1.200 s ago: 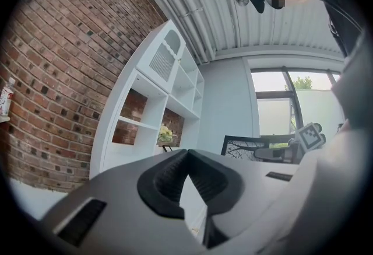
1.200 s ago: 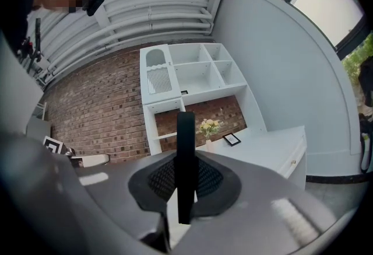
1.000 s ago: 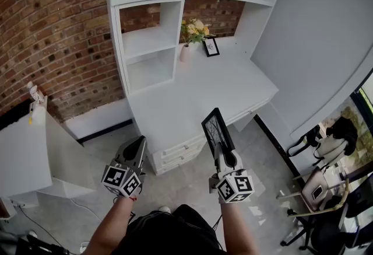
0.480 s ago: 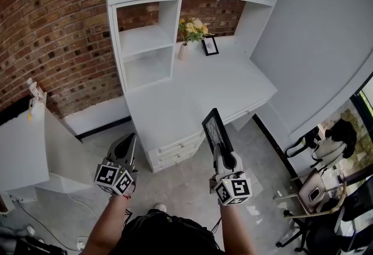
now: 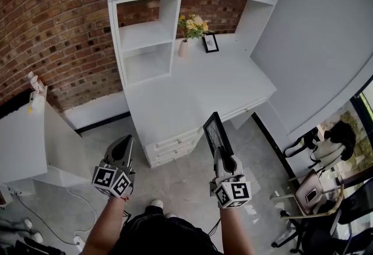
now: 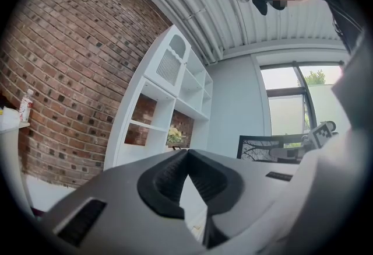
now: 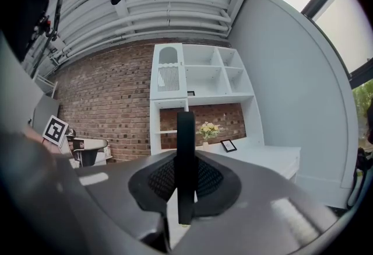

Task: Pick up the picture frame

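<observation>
Black thin-edged rectangular picture frame (image 5: 214, 133) clamped upright and edge-on between the jaws of the right gripper (image 5: 221, 152), at five o'clock in the head view, in front of the white wooden desk (image 5: 192, 96) at twelve. At seven o'clock, left gripper (image 5: 123, 144), jaws closed together on nothing.

**Grey shells, marker cubes, black top**

My left gripper (image 5: 124, 143) and right gripper (image 5: 220, 153) wear smooth grey shells that narrow toward the jaws. Ribbed black pads (image 7: 211, 179) sit in rounded black surrounds at the tips. At the back of each sits a cube, the left cube (image 5: 112, 181) and the right cube (image 5: 232, 194), white with black square markers. I wear a black top (image 5: 166, 236).
</observation>
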### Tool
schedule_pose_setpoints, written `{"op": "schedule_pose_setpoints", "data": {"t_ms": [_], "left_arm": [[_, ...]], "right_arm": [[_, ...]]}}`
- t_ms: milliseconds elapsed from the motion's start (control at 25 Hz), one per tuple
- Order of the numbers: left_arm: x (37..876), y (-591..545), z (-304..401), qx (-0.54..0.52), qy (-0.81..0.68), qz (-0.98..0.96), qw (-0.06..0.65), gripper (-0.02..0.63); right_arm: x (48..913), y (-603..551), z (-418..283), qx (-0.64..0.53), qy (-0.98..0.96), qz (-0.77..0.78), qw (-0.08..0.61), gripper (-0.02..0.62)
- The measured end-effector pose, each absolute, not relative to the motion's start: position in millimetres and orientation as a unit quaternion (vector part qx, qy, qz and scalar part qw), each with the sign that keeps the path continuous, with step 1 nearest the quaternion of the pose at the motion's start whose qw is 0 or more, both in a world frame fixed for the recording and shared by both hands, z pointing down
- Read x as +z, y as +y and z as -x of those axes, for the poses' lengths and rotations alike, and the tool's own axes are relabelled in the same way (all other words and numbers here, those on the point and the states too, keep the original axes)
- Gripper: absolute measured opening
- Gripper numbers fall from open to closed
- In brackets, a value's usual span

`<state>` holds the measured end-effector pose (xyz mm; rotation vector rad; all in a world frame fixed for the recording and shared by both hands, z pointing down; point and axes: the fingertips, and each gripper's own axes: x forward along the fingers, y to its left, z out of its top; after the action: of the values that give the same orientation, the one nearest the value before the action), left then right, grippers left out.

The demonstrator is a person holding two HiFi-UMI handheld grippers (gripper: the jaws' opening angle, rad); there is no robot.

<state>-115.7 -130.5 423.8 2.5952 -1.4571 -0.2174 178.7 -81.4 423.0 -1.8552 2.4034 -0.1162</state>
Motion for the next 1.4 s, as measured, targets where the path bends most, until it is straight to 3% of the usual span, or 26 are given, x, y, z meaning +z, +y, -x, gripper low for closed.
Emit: {"op": "schedule_pose_setpoints", "data": {"t_ms": [1400], "left_arm": [[411,-65,116,-0.072,-0.502,-0.860,0.055,0.006]], "right_arm": [[393,-36,-178,-0.006,0.798,0.597,0.084,0.031]]}}
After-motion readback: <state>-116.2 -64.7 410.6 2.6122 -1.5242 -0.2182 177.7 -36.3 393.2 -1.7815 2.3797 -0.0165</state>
